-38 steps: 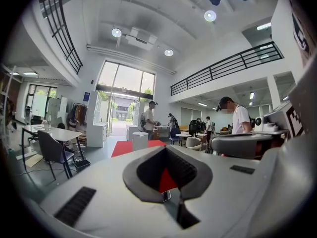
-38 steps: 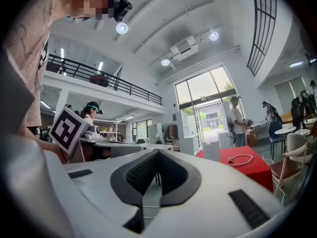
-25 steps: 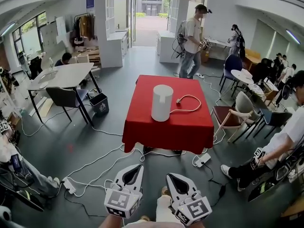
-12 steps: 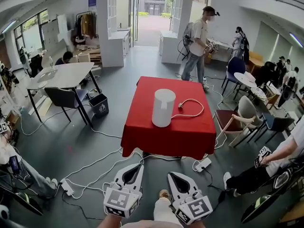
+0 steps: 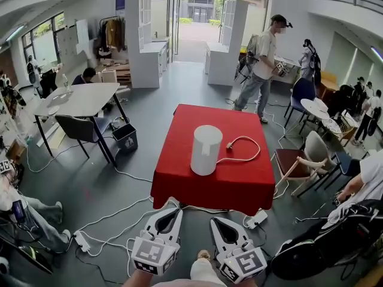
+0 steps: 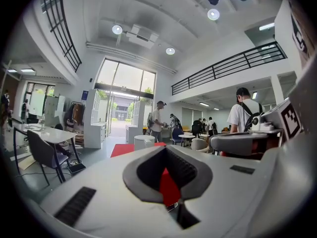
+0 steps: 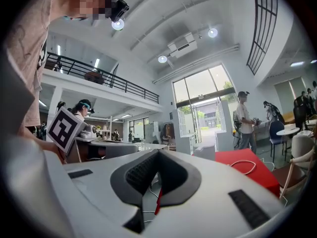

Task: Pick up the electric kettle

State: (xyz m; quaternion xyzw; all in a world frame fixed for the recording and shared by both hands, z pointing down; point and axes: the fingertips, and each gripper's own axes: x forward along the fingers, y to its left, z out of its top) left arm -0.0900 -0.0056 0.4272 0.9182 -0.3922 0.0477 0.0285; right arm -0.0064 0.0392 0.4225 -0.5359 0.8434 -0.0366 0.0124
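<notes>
The electric kettle (image 5: 205, 150), a plain white cylinder, stands upright in the middle of a red-clothed table (image 5: 179, 184), with its white cord (image 5: 242, 153) looped to its right. It also shows small and far off in the left gripper view (image 6: 144, 142) and the right gripper view (image 7: 204, 150). My left gripper (image 5: 176, 211) and right gripper (image 5: 214, 222) are side by side short of the table's near edge, over the floor. Both point at the table, and both have their jaws shut with nothing between them.
White cables and power strips (image 5: 255, 218) trail over the floor around the table's near side. Chairs (image 5: 305, 160) stand to the table's right, and a grey table with a chair (image 5: 84, 124) to its left. A person (image 5: 261, 64) walks behind, and others sit at both edges.
Both grippers and the head view have come closer to the red table, side by side and still shut. The standing person behind has walked to the right.
</notes>
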